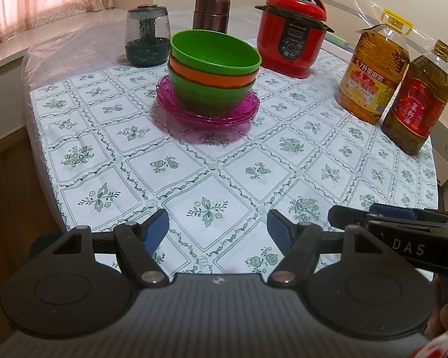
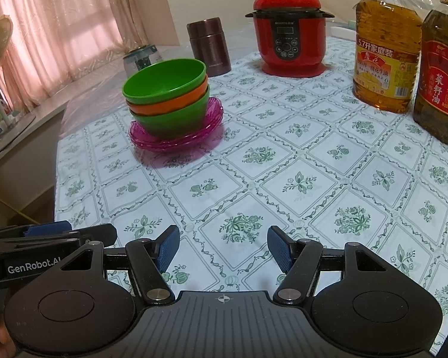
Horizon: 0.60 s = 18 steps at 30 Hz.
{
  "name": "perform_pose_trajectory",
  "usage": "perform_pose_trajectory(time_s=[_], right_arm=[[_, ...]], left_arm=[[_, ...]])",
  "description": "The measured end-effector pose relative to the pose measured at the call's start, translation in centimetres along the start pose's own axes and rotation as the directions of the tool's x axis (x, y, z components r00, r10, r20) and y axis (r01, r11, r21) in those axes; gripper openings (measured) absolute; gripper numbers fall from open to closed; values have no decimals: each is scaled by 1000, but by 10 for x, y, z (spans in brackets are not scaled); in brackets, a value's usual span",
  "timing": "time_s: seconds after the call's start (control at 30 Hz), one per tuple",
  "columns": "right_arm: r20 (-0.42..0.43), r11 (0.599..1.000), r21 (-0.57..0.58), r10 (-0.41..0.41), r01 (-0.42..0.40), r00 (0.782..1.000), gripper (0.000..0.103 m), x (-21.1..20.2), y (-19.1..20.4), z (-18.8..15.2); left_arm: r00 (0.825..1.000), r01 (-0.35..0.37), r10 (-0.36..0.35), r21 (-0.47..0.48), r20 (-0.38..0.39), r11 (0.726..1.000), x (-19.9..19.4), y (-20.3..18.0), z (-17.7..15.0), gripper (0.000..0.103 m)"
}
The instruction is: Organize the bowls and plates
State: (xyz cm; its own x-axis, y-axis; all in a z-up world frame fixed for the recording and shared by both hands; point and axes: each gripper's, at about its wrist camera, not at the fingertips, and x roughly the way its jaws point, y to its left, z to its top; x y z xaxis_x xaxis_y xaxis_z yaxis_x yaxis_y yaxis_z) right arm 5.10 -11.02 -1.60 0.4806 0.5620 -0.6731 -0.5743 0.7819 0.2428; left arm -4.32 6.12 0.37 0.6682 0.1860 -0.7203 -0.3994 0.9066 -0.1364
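Note:
Three nested bowls, green [image 1: 215,50] over orange [image 1: 212,76] over green, stand on a stack of magenta see-through plates [image 1: 207,113] at the table's far middle. The same stack shows in the right wrist view: green top bowl [image 2: 165,82], plates [image 2: 176,137]. My left gripper [image 1: 217,229] is open and empty, well short of the stack above the near tablecloth. My right gripper [image 2: 223,246] is open and empty, also near the table's front. Each gripper shows at the other view's lower edge, the right gripper [image 1: 373,217] and the left gripper [image 2: 56,229].
A red electric cooker [image 1: 294,32], a brown canister [image 1: 212,13] and a glass jar with a dark lid [image 1: 147,38] stand behind the stack. Two large oil bottles [image 1: 373,71] [image 1: 418,101] stand at the right. The table edge drops off at the left.

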Motion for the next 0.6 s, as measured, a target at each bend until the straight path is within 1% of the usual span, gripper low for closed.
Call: perform_pose_trajectory(time_s=[0.6], right_arm=[[0, 1000, 1, -1, 1, 1000, 65, 1, -1, 0]], left_arm=[[1000, 5, -5, 4, -2, 1000, 2, -2, 1, 70]])
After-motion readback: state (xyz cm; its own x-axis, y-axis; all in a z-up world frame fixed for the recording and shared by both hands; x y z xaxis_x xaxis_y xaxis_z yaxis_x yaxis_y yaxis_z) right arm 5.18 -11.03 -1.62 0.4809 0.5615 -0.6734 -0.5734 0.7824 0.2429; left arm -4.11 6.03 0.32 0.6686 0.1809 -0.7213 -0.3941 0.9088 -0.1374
